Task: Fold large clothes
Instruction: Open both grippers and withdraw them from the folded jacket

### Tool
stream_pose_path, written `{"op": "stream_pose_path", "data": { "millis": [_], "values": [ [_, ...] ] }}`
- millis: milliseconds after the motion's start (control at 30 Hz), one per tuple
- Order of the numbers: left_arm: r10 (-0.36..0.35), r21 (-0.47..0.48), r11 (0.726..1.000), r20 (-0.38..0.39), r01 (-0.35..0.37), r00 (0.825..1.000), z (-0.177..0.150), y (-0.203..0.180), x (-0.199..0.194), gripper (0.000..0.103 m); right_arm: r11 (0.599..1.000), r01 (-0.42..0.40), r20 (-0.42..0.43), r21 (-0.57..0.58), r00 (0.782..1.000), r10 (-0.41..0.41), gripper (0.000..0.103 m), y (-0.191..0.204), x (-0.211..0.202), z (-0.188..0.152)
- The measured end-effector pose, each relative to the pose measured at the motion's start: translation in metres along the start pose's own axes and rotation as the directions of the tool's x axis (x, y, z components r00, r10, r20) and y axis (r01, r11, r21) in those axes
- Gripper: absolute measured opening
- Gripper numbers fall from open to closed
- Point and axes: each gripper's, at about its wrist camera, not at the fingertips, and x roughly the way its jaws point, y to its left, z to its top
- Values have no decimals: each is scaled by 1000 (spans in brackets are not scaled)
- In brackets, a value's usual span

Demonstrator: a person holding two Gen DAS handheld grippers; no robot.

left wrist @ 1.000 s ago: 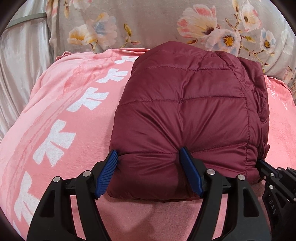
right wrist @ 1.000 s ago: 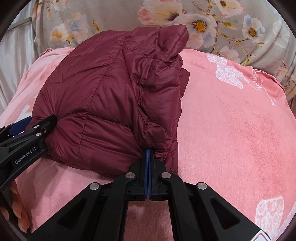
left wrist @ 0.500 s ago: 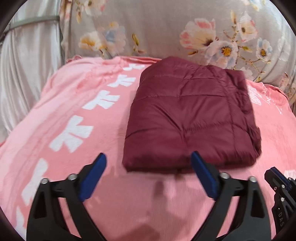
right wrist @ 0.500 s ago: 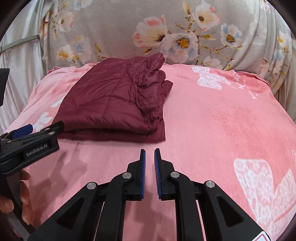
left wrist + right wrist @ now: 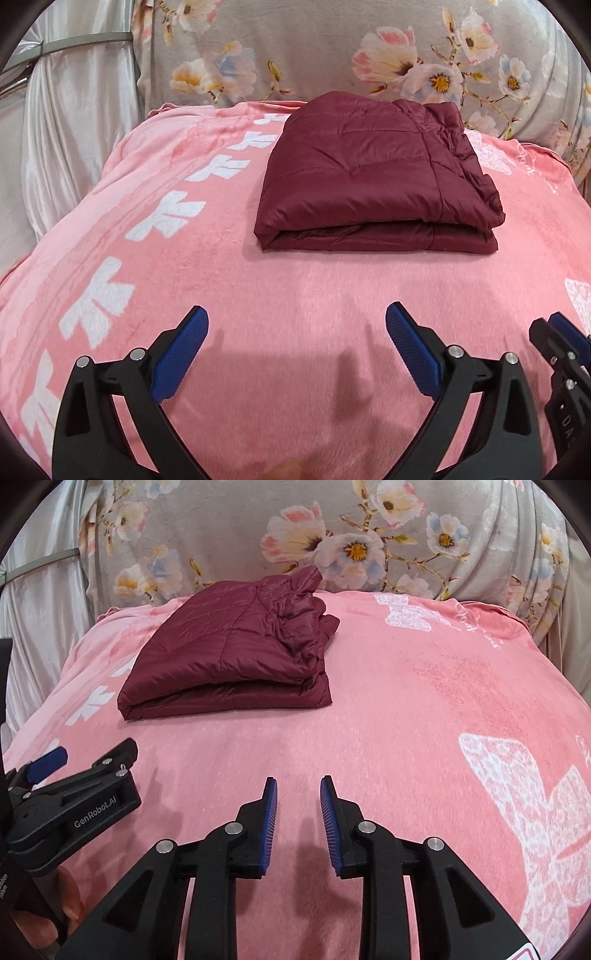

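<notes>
A: Tools?
B: Left tool spread wide, right tool at a narrow gap, both empty at the bed's near edge. Bare pink blanket ahead and to the right.
A: Jacket?
B: Maroon jacket folded flat, well beyond both tools, toward the bed's far-left edge, by the floral cover.

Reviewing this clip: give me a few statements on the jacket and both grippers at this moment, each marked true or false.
1. The maroon jacket lies folded on the pink blanket. True.
2. The left gripper is clamped on the jacket. False: it is open and apart from it.
3. The right gripper is open and holds nothing. True.
4. The jacket hangs over the blanket's near edge. False: it sits toward the far end, by the floral fabric.
</notes>
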Motion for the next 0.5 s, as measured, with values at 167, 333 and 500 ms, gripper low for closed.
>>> {"op": "stream_pose_path", "data": {
  "millis": [167,333,500],
  "values": [
    [10,-5,1000,28,-10,1000,-2,0,-4,95,999,31,0,-42,1000,-31,27,11,1,-2],
    [10,-13,1000,25,-9,1000,-2,1,-3,94,998,39,-2,-53,999,-39,28,14,2,-3],
    [16,3,1000,31,-16,999,-3,-2,-4,95,999,35,-17,-37,999,-36,29,11,5,-3]
  ]
}}
